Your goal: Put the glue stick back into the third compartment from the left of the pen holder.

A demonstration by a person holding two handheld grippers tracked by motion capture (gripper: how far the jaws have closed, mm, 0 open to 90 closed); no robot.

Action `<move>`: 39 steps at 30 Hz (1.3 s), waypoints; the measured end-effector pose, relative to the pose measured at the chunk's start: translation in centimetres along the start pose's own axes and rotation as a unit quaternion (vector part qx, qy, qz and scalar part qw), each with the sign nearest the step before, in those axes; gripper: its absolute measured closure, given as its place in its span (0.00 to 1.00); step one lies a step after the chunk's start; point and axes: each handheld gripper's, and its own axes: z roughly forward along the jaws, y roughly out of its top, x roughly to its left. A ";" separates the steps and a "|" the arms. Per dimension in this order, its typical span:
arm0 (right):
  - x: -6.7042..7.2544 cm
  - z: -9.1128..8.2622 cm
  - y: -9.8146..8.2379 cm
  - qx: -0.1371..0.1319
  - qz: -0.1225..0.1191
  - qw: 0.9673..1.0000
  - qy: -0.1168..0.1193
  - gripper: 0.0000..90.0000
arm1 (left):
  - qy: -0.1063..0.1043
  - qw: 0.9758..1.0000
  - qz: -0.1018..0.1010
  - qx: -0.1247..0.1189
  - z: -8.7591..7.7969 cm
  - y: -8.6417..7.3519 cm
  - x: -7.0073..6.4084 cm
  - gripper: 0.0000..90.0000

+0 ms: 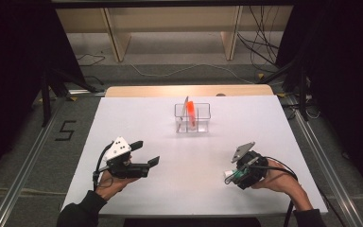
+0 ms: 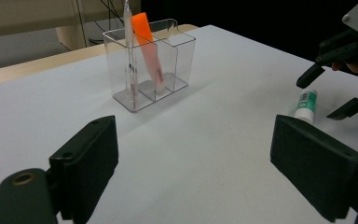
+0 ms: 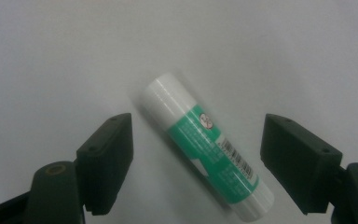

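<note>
A white and green glue stick [image 3: 205, 144] lies on the white table [image 1: 137, 118] at the front right. My right gripper [image 3: 198, 163] points down over it, open, with a jaw on each side and neither touching it. In the high view the glue stick [image 1: 229, 174] peeks out under the right gripper [image 1: 235, 175]. At the front left, my left gripper [image 1: 146, 152] hovers open with nothing between its jaws. It faces a clear three-compartment holder [image 2: 168, 56] that carries an orange marker [image 2: 147, 46] and a thin pen [image 2: 128, 51].
The holder [image 1: 192, 118] stands at the middle back of the table. Past the far edge are a wooden strip [image 1: 189, 90], shelf legs and floor cables. Metal rails run along both sides of the table.
</note>
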 end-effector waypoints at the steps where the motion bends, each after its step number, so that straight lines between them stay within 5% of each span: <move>1: 0.1 0.1 0.1 0.005 0.001 1.000 0.001 0.30 | 0.000 1.000 0.000 0.001 0.0 0.0 0.0 0.16; 39: -0.2 2.4 1.6 0.091 -0.060 0.994 0.027 0.46 | 0.004 1.000 0.006 0.008 0.1 -0.1 0.1 0.16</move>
